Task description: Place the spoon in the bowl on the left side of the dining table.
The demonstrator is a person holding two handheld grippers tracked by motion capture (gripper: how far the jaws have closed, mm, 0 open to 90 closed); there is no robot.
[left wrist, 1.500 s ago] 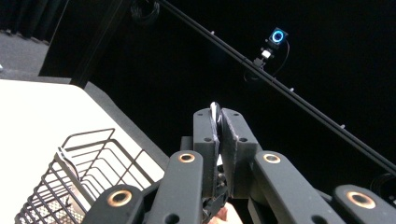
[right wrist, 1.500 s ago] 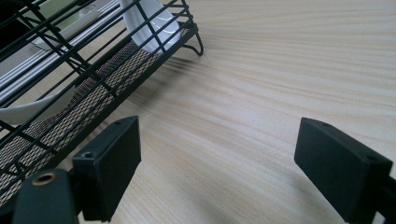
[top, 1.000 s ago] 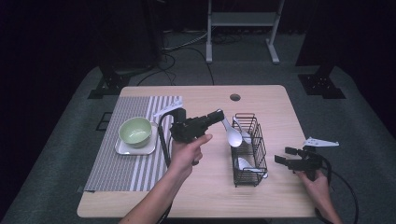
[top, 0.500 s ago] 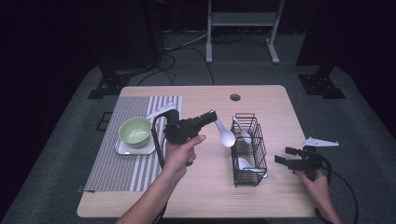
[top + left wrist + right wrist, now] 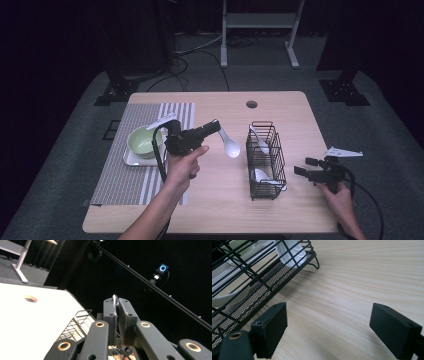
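Clearly the left gripper (image 5: pixel 216 126) has its jaws pressed together on the handle of a white soup spoon (image 5: pixel 230 146), whose bowl hangs in the air between the striped placemat (image 5: pixel 122 172) and the black wire rack (image 5: pixel 263 159), just short of the rack. Two more white spoons (image 5: pixel 263 176) lie in that rack. The green bowl (image 5: pixel 142 140) sits on its white tray (image 5: pixel 131 160) on the placemat. To carry the spoon well, I would keep the pinch firm, hold the bowl high enough to clear the wire rim, and lower it gently. The right gripper (image 5: pixel 303 167) rests near the rack, jaws spread, holding nothing.
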